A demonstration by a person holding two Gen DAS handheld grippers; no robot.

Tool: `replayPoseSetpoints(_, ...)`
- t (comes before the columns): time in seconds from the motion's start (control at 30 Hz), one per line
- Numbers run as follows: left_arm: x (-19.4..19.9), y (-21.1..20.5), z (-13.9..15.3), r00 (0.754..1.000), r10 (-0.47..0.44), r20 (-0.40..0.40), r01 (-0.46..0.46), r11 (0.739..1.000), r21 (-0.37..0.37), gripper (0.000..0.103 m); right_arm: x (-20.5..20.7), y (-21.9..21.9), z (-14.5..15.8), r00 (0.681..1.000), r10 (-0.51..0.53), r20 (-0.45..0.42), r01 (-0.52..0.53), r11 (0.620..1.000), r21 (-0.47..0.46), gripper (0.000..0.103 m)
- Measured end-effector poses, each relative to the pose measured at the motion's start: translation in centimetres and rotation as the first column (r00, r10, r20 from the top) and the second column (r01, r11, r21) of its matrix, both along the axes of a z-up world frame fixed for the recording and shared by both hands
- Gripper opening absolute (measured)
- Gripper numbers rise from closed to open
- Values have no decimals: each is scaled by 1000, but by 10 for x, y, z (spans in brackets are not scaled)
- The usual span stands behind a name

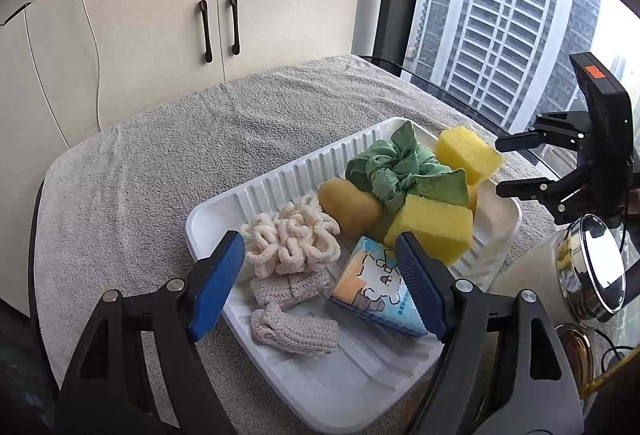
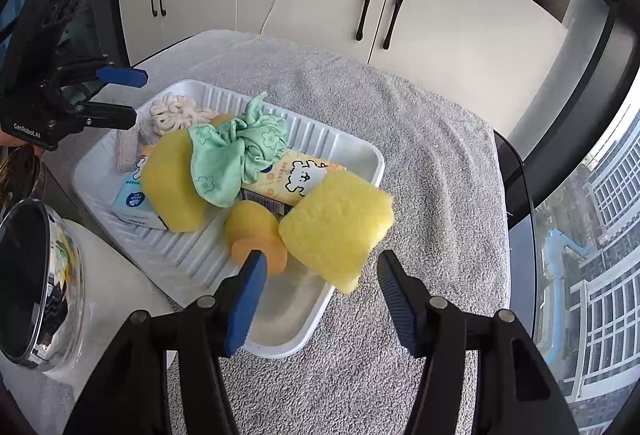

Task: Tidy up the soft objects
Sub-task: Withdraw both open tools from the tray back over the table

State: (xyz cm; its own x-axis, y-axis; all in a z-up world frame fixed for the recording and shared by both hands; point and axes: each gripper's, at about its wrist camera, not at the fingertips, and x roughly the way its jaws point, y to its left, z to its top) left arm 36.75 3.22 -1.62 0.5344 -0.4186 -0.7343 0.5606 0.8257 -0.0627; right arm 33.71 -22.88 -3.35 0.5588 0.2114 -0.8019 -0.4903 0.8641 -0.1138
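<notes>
Tray (image 1: 224, 213) nearly packed
We see both grippers (image 1: 320, 271) (image 2: 320, 271) released; 1 sponge (image 2: 336, 223), lower centre, overhangs the rim and needs tucking in.

We see a table (image 1: 460, 91) covered by a grey towel (image 1: 168, 155). On the towel sits a white ribbed tray (image 1: 280, 179), and beside the tray, at the table's edge, stands a shiny jar (image 1: 592, 267).

The only legible marking is "GenRobot.AI", printed in white on the black body of the left gripper (image 2: 120, 94); package print is unreadable.
</notes>
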Motion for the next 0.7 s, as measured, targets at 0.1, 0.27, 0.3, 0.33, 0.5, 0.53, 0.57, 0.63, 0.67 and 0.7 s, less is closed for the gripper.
replayPoseSetpoints(0.1,-2,3,0,1000,4,2,-4,1000,-3,77,1,1,-3,1000,1,-5,-1,1000,1,61)
replayPoseSetpoints(0.27,-4,5,1,1000,8,6,-8,1000,-4,77,6,-2,-6,1000,-8,-22,8,1000,17,61)
replayPoseSetpoints(0.3,-4,6,1,1000,10,8,-10,1000,-4,77,6,-2,-7,1000,-8,-23,8,1000,17,61)
replayPoseSetpoints(0.33,-3,6,1,1000,11,8,-11,1000,-6,77,6,-1,-7,1000,-4,-25,4,1000,19,61)
replayPoseSetpoints(0.5,-3,8,0,1000,19,9,-19,1000,-11,77,6,8,-6,999,39,-25,-38,999,38,61)
replayPoseSetpoints(0.53,-2,8,0,1000,21,9,-21,1000,-9,77,6,11,-6,998,52,-24,-51,998,34,61)
replayPoseSetpoints(0.57,-2,8,-1,1000,22,8,-22,1000,-9,77,5,15,-7,998,61,-21,-61,998,21,61)
replayPoseSetpoints(0.63,-2,9,-1,1000,24,8,-24,1000,-11,77,4,17,-6,998,58,-9,-58,998,14,61)
replayPoseSetpoints(0.67,-3,10,-1,1000,25,9,-24,1000,-11,77,5,16,-5,998,56,-12,-55,998,22,61)
replayPoseSetpoints(0.7,-3,10,-1,1000,24,8,-24,1000,-11,77,5,14,-5,998,53,-14,-53,998,27,61)
